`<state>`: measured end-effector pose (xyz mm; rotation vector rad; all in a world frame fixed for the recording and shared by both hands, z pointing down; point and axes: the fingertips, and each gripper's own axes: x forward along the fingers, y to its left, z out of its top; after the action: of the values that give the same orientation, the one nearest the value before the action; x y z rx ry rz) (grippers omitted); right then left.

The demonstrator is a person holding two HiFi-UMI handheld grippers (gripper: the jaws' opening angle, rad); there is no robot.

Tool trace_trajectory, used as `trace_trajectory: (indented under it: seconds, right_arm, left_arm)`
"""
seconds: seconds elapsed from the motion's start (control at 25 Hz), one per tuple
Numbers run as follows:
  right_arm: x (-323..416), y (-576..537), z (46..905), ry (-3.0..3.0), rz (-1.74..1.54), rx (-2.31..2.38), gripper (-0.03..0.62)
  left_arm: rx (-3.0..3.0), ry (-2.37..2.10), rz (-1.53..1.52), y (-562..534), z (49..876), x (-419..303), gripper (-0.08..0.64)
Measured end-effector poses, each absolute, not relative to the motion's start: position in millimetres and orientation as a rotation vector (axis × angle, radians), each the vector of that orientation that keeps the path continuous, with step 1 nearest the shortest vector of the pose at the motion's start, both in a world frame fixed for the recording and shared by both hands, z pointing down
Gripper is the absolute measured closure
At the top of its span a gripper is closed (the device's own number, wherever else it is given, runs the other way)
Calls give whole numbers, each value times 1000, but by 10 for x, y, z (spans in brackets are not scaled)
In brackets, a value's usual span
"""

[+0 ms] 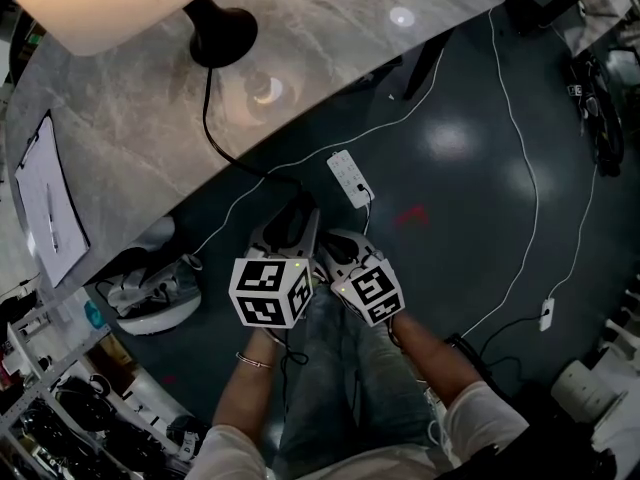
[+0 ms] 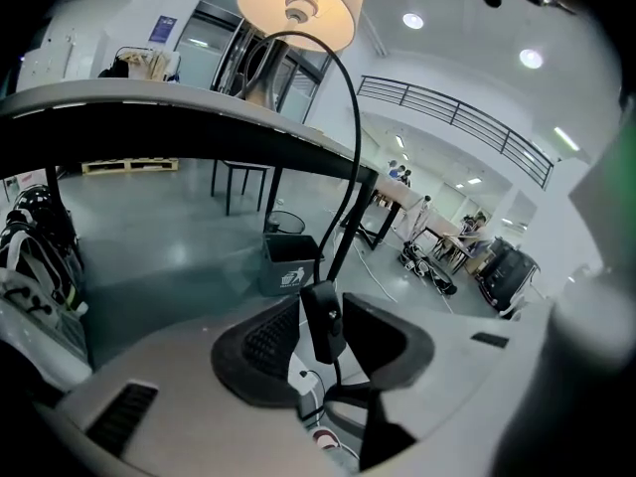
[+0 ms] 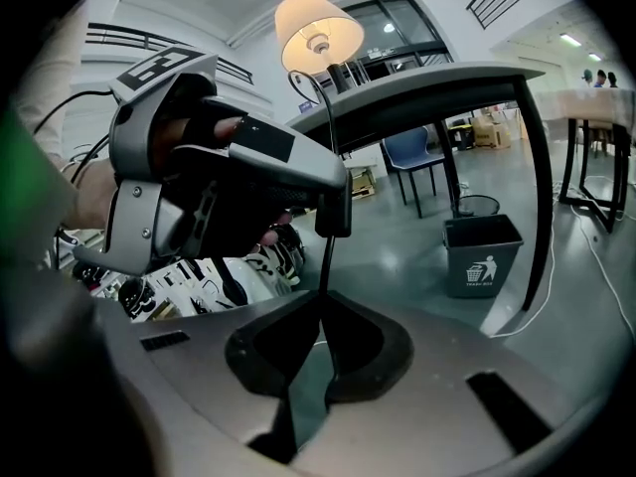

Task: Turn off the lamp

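Observation:
The lamp's shade (image 1: 110, 3) glows on the marble table (image 1: 330, 58), and it is lit too in the left gripper view (image 2: 303, 3) and the right gripper view (image 3: 318, 30). Its black cord (image 1: 212, 128) drops off the table edge to both grippers. The black inline switch (image 2: 323, 321) hangs between the pads of my left gripper (image 2: 320, 338), which stand open with a gap on the left side. Just below, my right gripper (image 3: 323, 306) is shut on the cord under the switch (image 3: 335, 207). In the head view the left gripper (image 1: 290, 228) and the right gripper (image 1: 338, 250) sit side by side.
A white power strip (image 1: 350, 178) and thin white cables lie on the dark floor. A clipboard (image 1: 45, 213) rests on the table's left end, with a bag (image 1: 150, 293) beneath. A grey waste bin (image 3: 480, 254) stands under the table.

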<state>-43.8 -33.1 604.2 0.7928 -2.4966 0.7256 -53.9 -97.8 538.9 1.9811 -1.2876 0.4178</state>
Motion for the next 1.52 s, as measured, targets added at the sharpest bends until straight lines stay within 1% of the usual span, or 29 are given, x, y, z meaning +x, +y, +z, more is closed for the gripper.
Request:
trace_trajectory:
  seconds: [0.68,1.28,1.52]
  right_arm:
    - [-379,-360,6127,-2501,779,799,577]
    - [-371,-360,6138,-2528,770,761,577]
    - [-367,-338,6143,-2531,755,753,577]
  left_arm:
    - [1974,-1267,416,-1018,5486,-489,447]
    - [1934,-1201,293,-1009,5498,-496,466]
    - [2055,-1092,378,-988,5503,-426,457]
